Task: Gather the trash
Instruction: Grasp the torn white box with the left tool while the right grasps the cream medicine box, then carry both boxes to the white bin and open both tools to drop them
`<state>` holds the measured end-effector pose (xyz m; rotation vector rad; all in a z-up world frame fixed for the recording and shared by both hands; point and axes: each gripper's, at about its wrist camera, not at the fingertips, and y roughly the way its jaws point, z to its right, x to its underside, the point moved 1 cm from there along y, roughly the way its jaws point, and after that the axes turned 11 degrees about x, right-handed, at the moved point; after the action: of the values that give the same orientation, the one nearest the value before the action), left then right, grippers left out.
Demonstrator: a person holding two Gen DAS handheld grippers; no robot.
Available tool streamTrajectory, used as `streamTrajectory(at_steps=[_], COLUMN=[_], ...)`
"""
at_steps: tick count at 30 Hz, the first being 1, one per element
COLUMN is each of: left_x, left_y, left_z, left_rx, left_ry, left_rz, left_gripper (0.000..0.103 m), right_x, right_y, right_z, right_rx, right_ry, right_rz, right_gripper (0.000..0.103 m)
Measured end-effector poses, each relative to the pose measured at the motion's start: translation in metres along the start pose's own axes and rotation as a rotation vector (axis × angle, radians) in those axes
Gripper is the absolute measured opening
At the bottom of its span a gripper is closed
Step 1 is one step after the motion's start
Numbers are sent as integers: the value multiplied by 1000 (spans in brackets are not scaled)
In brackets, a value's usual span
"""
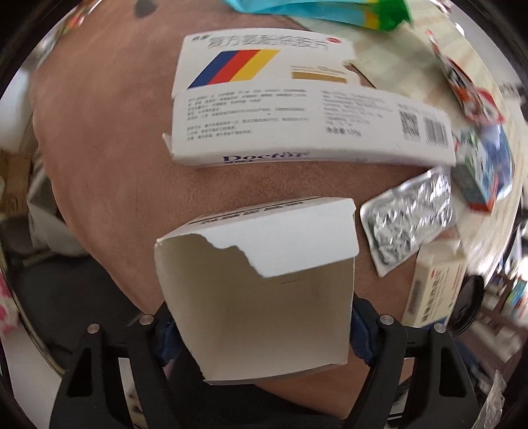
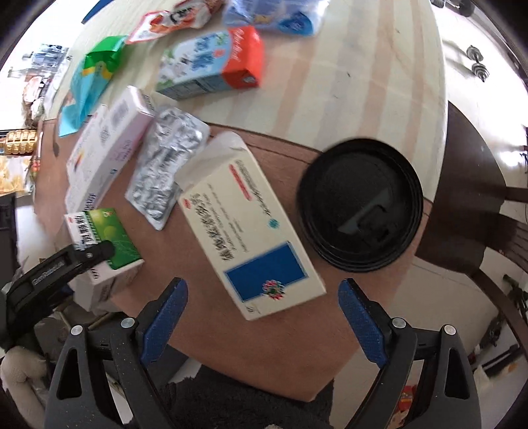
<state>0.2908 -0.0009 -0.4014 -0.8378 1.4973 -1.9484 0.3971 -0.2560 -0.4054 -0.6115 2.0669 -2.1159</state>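
My left gripper (image 1: 260, 333) is shut on a small torn-open box (image 1: 260, 290), white inside with a green and white face (image 2: 102, 241), held over the brown table's near left corner. My right gripper (image 2: 262, 325) is open and empty, hovering just in front of a cream medicine box with a blue panel (image 2: 250, 227). A crumpled foil blister pack (image 1: 409, 217) (image 2: 166, 168) lies between the boxes. A long white box with blue, red and yellow stripes (image 1: 264, 99) (image 2: 105, 148) lies beyond.
A black round lid (image 2: 359, 204) sits right of the cream box. Further back on the striped tablecloth (image 2: 363, 82) lie a milk carton (image 2: 211, 62), a green and blue wrapper (image 2: 89, 82) and snack wrappers (image 2: 168, 19). The table edge (image 2: 231, 359) is just below my right gripper.
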Motion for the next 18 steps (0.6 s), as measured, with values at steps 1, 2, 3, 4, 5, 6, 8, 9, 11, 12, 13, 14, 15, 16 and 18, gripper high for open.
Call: streamTrajectory(at_steps=[1,2,3,4,5,6,8,9,11,12,13,14,15,16,18], left_x=[2,5,7,10,11,11,11,9,7,9,14,14,15,16,23], left_y=[-1,-2,-2,-1,-1,-2,-4,-4,-5,-7,-5,-6,-7,-9,-12], left_z=[1,1,1,0,-2,-4,-6,-6,-7,-8,-6,-3,-2,-2,-2], left_rx=[-20,-39,-51,-57,-55,-54,-54,-57,-65,-71,-79,-84,-86,-87,-83], left_ry=[22,42,55,60,59,56,52,54,60,66,71,77,82,87,97], left_rz=[4,5,4,4,5,7,10,13,24,30,38,44,49,53,63], left_gripper=[78,78,78,78,78,78,78,78,78,78,78,77,77,76,75], right_x=[-6,-7,-5,-5,-3,-1,3,5,4,2,-2,-5,-11,-14,-20], right_y=[6,12,18,22,28,30,31,28,25,25,24,25,26,28,32], right_z=[3,1,-4,-7,-12,-17,-26,-29,-30,-31,-33,-38,-44,-52,-68], right_rx=[8,28,33,32,6,-27,-100,-103,-59,-49,-37,-13,23,63,128], right_ry=[-4,-5,-3,-1,-6,-11,-21,-27,-27,-29,-34,-40,-51,-63,-69], right_rz=[-4,-9,-13,-19,-37,-51,-64,-51,-22,-13,-7,9,35,56,82], right_gripper=[94,94,94,94,94,94,94,94,94,94,94,94,94,94,93])
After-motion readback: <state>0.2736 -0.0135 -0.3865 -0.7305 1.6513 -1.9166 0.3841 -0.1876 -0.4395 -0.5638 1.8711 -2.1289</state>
